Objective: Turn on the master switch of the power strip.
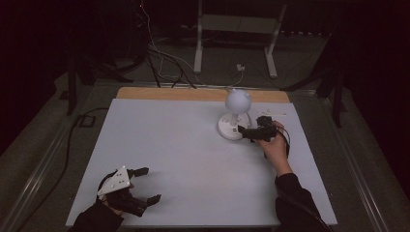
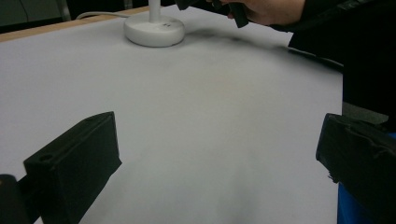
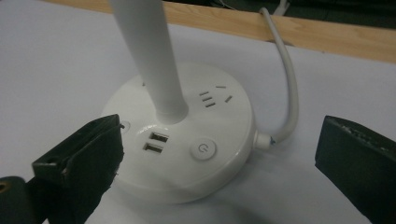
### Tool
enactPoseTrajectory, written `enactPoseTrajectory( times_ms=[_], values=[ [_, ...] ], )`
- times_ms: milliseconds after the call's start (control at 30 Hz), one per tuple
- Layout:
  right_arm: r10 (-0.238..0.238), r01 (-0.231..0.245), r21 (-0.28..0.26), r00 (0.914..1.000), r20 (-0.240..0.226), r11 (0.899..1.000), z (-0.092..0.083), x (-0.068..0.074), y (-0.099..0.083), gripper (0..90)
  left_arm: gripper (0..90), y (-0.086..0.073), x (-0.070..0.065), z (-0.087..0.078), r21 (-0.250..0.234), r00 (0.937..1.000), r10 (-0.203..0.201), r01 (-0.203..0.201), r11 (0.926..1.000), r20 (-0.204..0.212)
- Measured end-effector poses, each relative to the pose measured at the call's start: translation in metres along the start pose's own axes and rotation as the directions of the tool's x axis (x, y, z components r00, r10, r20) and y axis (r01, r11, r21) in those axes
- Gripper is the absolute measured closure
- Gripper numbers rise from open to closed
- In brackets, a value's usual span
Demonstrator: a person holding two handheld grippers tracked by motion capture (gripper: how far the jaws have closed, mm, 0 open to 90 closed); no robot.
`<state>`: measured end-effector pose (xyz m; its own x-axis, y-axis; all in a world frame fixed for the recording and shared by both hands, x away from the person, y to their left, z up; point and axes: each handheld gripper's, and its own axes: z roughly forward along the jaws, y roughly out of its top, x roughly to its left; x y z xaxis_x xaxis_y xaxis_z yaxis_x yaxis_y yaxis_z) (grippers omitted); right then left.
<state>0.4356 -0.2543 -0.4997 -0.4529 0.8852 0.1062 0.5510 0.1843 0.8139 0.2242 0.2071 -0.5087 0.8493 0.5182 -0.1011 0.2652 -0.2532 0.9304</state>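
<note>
Dim room from my high view, surroundings near black, white table point(image 1: 193, 145) palely lit. Gripper views brighter, I see soft shadow beside lamp base point(image 3: 187, 144), jaws blurred.

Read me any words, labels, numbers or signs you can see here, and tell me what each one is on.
No words or numbers can be read.
Power symbol, a circle with a short bar: on the round button on the lamp base.
Tiny dark marks on the lamp base in the left gripper view: too small to read.
</note>
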Motion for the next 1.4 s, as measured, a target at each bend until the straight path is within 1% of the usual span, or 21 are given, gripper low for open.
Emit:
enactPoseTrajectory(
  times_ms=[67, 167, 233, 267, 300, 367, 400, 600, 633, 733, 867, 933, 967, 1067, 1167, 1233, 1267, 1300, 1333, 1367, 1400],
  values=[
    [0.021, -0.021, -0.015, 0.9998, 0.006, 1.000, 0.000, -0.002, -0.001, 0.7, 0.0, 0.000, 0.000, 0.000, -0.002, 1.0000, 0.000, 0.000, 1.0000, 0.000],
    [0.032, -0.032, -0.023, 0.9994, 0.008, 0.999, 0.001, -0.003, -0.001, 0.9, 0.0, 0.000, 0.000, 0.000, -0.003, 1.0000, 0.000, 0.000, 1.0000, 0.000],
    [0.044, -0.044, -0.023, 0.9990, 0.009, 0.999, 0.001, -0.004, -0.001, 4.5, 0.0, 0.000, 0.000, 0.000, -0.001, 1.0000, 0.000, 0.000, 1.0000, 0.000],
    [0.045, -0.045, -0.028, 0.9990, 0.009, 0.999, 0.001, -0.004, -0.002, 5.0, 0.0, 0.000, 0.000, 0.000, -0.002, 1.0000, 0.000, 0.000, 1.0000, 0.000],
    [0.038, -0.037, -0.035, 0.9990, 0.021, 0.999, 0.001, -0.004, -0.002, 9.2, 0.0, 0.000, 0.000, 0.000, -0.003, 1.0000, -0.001, 0.001, 1.0000, 0.001],
    [0.040, -0.039, -0.037, 0.9988, 0.027, 0.999, 0.000, -0.003, -0.002, 11.0, 0.0, 0.000, 0.000, 0.000, -0.003, 1.0000, 0.000, 0.000, 1.0000, 0.001],
    [0.051, -0.049, -0.039, 0.9982, 0.033, 0.998, -0.001, -0.003, -0.001, 15.4, 0.0, 0.000, 0.000, 0.000, -0.002, 1.0000, -0.001, 0.001, 1.0000, 0.001],
    [0.039, -0.037, -0.042, 0.9985, 0.039, 0.998, 0.000, -0.001, 0.000, 18.1, 0.0, 0.000, 0.000, 0.000, -0.001, 1.0000, -0.002, 0.002, 1.0000, 0.000],
    [0.039, -0.037, -0.042, 0.9980, 0.049, 0.998, 0.001, 0.000, 0.000, 20.9, 0.0, 0.000, 0.000, 0.000, 0.000, 1.0000, -0.003, 0.003, 1.0000, -0.001],
    [0.048, -0.046, -0.040, 0.9973, 0.055, 0.998, 0.001, 0.000, 0.001, 23.9, 0.0, 0.000, 0.000, 0.000, 0.000, 1.0000, -0.003, 0.003, 1.0000, -0.001],
    [0.072, -0.069, -0.048, 0.9954, 0.063, 0.996, -0.002, 0.001, 0.002, 38.4, 0.0, 0.000, 0.000, 0.000, 0.002, 1.0000, -0.003, 0.003, 1.0000, -0.003],
    [0.091, -0.087, -0.053, 0.9927, 0.078, 0.995, -0.005, 0.002, 0.004, 49.0, 0.0, 0.000, 0.000, 0.000, 0.002, 1.0000, -0.001, 0.001, 1.0000, -0.006],
    [0.091, -0.087, -0.053, 0.9927, 0.078, 0.995, -0.005, 0.002, 0.004, 49.0, 0.0, 0.000, 0.000, 0.000, 0.000, 0.9999, 0.003, -0.003, 1.0000, -0.012],
    [0.105, -0.101, -0.054, 0.9915, 0.076, 0.993, -0.007, 0.003, 0.006, 60.6, 0.0, 0.001, 0.000, -0.001, -0.007, 0.9999, 0.000, 0.000, 1.0000, -0.016],
    [0.106, -0.103, -0.045, 0.9916, 0.073, 0.994, -0.007, 0.003, 0.007, 78.1, 0.0, 0.001, -0.001, 0.000, -0.006, 0.9999, -0.001, 0.000, 1.0000, -0.012],
    [0.107, -0.104, -0.045, 0.9917, 0.070, 0.994, -0.008, 0.003, 0.007, 79.3, 0.0, 0.001, -0.001, 0.000, -0.006, 1.0000, -0.001, 0.001, 1.0000, -0.009],
    [0.097, -0.093, -0.054, 0.9924, 0.076, 0.994, -0.008, 0.004, 0.007, 83.3, 0.0, 0.001, -0.001, 0.000, -0.006, 1.0000, -0.001, 0.001, 1.0000, -0.008],
    [0.097, -0.093, -0.054, 0.9924, 0.076, 0.994, -0.008, 0.004, 0.007, 83.3, 0.0, 0.000, -0.001, 0.000, -0.005, 1.0000, -0.001, 0.001, 1.0000, -0.008],
    [0.094, -0.090, -0.052, 0.9925, 0.077, 0.995, -0.008, 0.004, 0.008, 85.1, 0.0, 0.000, 0.000, 0.000, -0.005, 1.0000, -0.002, 0.002, 1.0000, -0.009],
    [0.090, -0.086, -0.054, 0.9920, 0.088, 0.995, -0.008, 0.004, 0.008, 89.7, 0.0, 0.000, 0.000, 0.000, -0.005, 1.0000, -0.003, 0.003, 1.0000, -0.009],
    [0.095, -0.091, -0.057, 0.9919, 0.084, 0.994, -0.008, 0.005, 0.008, 89.9, 0.0, 0.000, 0.000, 0.000, -0.003, 0.9999, -0.004, 0.004, 1.0000, -0.009]
  ],
)
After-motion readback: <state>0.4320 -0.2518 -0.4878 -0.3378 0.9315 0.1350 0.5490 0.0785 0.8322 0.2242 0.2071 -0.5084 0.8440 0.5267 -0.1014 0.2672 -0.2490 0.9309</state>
